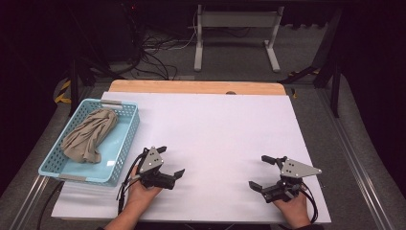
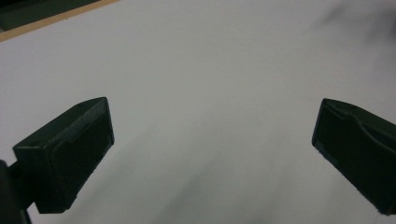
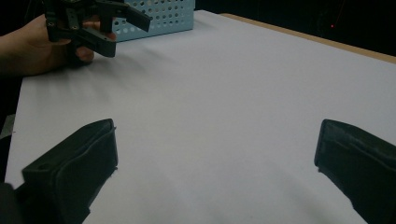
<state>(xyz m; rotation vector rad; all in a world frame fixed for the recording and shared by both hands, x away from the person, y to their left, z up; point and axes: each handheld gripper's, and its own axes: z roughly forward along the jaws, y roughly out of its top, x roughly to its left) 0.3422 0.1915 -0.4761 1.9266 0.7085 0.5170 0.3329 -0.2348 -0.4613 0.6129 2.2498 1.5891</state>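
A light-blue perforated basket [image 1: 125, 136] holds a beige cloth [image 1: 90, 134]; the table [image 1: 220, 129] is white (tan wooden far edge).

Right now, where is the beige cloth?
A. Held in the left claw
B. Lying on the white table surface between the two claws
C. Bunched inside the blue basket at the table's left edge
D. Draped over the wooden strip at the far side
C: the high view shows the beige cloth bunched inside the blue basket, while the left claw and right claw are both open and hold nothing.
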